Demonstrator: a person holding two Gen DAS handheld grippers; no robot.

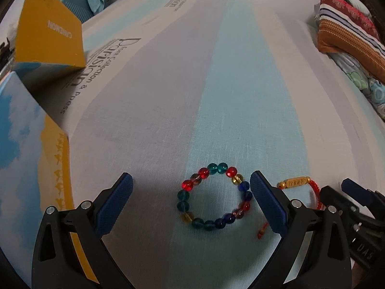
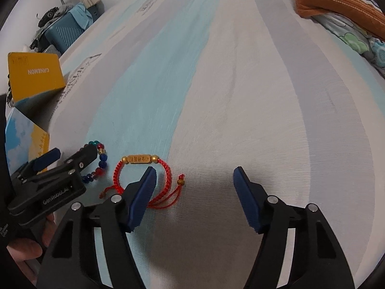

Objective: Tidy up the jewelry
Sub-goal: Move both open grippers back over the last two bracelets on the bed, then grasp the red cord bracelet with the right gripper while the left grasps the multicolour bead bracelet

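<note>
Striped bedsheet [image 1: 168,96] underneath. Left tool [image 1: 191,202] released, glass bead bracelet [image 1: 214,196] lying between its pads. Right tool [image 2: 193,198] released, red cord bracelet [image 2: 144,180] at its left pad. Beads likely hard, slippery; cord limp, light. Best pinched across cord or gold bar.

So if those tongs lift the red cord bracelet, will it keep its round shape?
Probably not. The red bracelet looks like braided cord with loose tails, so it would likely droop. Its gold bar seems the heaviest part and may swing lowest. It looks light overall.
</note>
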